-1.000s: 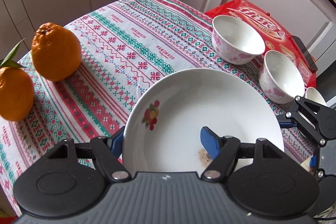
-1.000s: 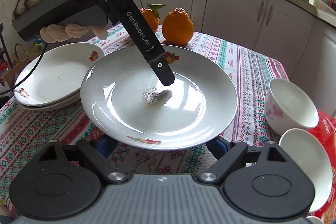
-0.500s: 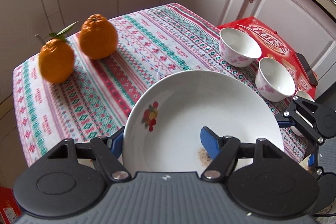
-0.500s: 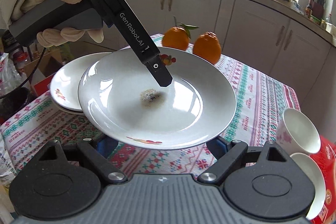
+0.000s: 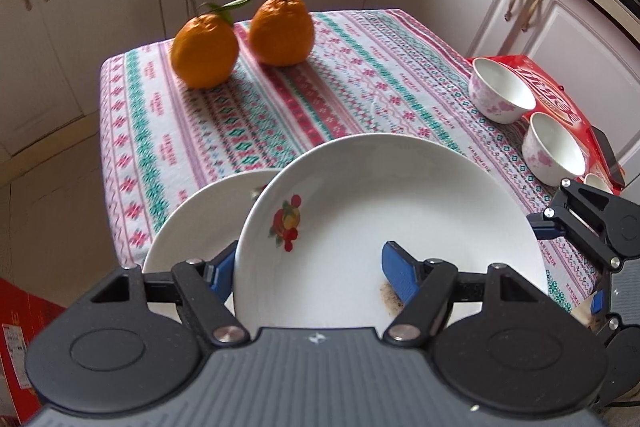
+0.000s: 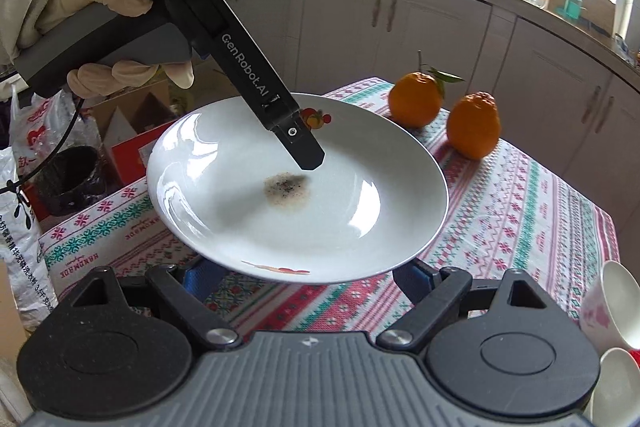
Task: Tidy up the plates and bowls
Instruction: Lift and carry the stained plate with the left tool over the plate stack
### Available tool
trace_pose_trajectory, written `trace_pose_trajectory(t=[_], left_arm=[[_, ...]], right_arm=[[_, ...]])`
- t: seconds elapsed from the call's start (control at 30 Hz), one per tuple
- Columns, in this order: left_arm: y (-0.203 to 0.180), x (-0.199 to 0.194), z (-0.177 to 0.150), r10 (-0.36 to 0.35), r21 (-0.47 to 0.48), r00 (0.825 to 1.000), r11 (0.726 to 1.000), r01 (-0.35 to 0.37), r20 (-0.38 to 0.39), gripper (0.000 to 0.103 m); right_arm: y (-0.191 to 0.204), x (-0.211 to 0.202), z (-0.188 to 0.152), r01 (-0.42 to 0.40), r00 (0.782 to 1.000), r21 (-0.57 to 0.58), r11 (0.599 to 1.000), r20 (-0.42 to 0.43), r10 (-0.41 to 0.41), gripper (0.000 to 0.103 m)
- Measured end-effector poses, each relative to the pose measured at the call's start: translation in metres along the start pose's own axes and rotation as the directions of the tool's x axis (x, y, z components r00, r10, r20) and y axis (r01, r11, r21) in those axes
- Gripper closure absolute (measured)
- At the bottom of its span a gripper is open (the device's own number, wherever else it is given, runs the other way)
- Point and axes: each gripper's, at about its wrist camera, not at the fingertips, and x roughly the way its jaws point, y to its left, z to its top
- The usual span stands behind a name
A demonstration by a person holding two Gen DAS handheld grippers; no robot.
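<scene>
While left gripper (image 5: 310, 273) clamps round glossy plate (image 5: 400, 223) rim — right gripper (image 6: 308, 277) spread, empty.

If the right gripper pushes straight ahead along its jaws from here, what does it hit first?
Probably the underside of the white plate hanging just above the right gripper; if it clears that, the patterned tablecloth. Depth is unclear.
</scene>
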Motion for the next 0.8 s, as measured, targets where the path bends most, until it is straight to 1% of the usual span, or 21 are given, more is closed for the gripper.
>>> trace_pose_trajectory(t=[0.17,0.43,0.8], left_arm=[[0.013,0.004,-0.009,0.001,-0.030,1.000,1.000,-0.001,0.000,0.030],[0.025,0.013,-0.013,-0.013,-0.060,1.000,0.998,0.013,-0.004,0.030],[0.034,0.017,-0.016,-0.020,-0.076,1.000,0.997,0.020,-0.010,0.030]], right_arm=[[0.006,0.008,0.004,-0.006,1.000,-0.015,1.000,-0.014,0.006,0.010],[0.008,0.016,0.009,-0.003,0.999,-0.021,1.000,-0.032,0.003,0.010],[0.011,0.019,0.010,0.002,0.999,-0.038,0.999,-0.042,-0.004,0.010]])
